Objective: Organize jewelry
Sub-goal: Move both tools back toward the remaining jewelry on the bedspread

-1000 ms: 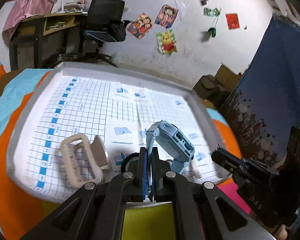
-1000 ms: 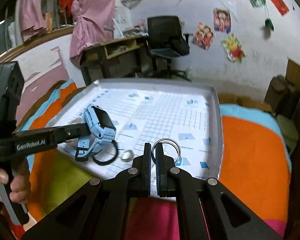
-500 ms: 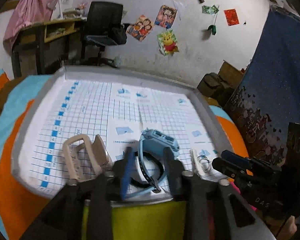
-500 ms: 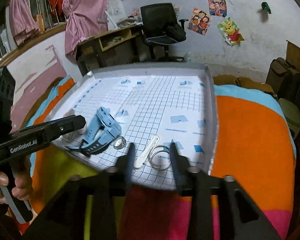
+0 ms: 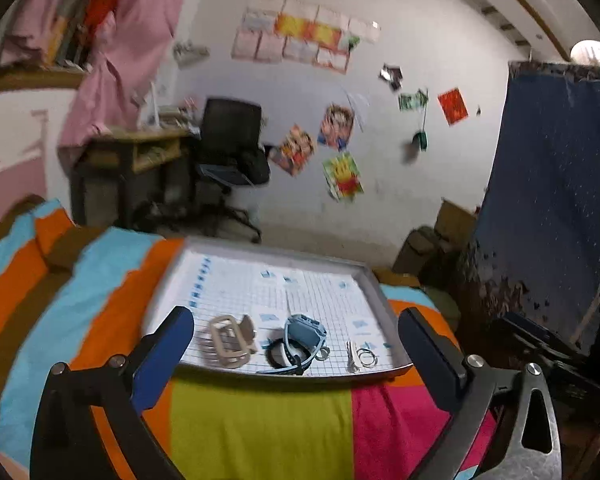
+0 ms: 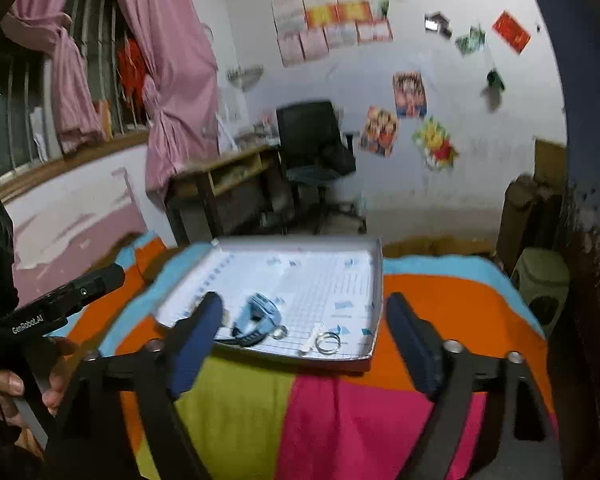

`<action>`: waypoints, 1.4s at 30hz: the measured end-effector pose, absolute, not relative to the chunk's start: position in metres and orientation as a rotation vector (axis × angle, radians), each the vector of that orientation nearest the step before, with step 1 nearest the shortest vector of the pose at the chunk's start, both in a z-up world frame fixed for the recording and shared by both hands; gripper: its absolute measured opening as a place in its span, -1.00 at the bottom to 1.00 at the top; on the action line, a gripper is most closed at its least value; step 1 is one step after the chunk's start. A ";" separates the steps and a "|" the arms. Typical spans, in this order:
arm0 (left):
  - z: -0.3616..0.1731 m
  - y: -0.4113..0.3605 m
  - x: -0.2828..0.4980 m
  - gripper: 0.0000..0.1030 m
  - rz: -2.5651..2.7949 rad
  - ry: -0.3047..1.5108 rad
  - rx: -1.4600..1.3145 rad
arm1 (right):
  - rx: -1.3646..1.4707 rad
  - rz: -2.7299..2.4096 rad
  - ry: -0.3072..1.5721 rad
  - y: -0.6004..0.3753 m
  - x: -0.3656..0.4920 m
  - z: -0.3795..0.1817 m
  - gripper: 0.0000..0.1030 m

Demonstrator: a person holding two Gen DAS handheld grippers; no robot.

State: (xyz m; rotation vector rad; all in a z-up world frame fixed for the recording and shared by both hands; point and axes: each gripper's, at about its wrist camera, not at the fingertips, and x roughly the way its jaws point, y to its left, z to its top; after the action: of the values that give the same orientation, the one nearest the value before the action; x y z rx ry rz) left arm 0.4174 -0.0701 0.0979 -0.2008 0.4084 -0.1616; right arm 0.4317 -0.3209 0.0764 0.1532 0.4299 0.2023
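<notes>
A grey tray lined with gridded paper lies on a striped blanket. Along its near edge sit a beige claw clip, a light-blue watch on a black band, a small ring, a white clip and wire hoops. My left gripper is open wide and held back from the tray, empty. My right gripper is also open and empty, short of the tray. The right wrist view shows the watch, ring and hoops.
The bright striped blanket covers the surface under the tray. A hand holds the left gripper's handle at the left. A green stool stands at the right; a desk and black chair stand against the far wall.
My left gripper opened and let the blue watch down onto the tray. My right gripper opened too. Both pulled back and rose away from the tray.
</notes>
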 end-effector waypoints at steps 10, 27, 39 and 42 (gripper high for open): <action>0.118 -0.042 0.303 1.00 -0.129 0.297 -0.201 | 0.113 0.212 0.288 -0.304 0.310 0.112 0.97; 0.084 -0.015 0.164 1.00 -0.079 0.235 -0.148 | 0.083 0.139 0.205 -0.277 0.156 0.087 0.97; 0.025 -0.004 0.119 1.00 -0.052 0.291 -0.171 | 0.051 0.078 0.269 -0.255 0.113 0.037 0.97; 0.013 -0.003 0.118 1.00 -0.048 0.328 -0.180 | 0.047 0.067 0.297 -0.253 0.109 0.026 0.97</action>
State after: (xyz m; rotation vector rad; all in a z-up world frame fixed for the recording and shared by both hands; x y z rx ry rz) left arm 0.1183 -0.0029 0.0129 -0.1802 0.3285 -0.0481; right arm 0.1087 -0.2526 0.0258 0.0473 0.2972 0.0668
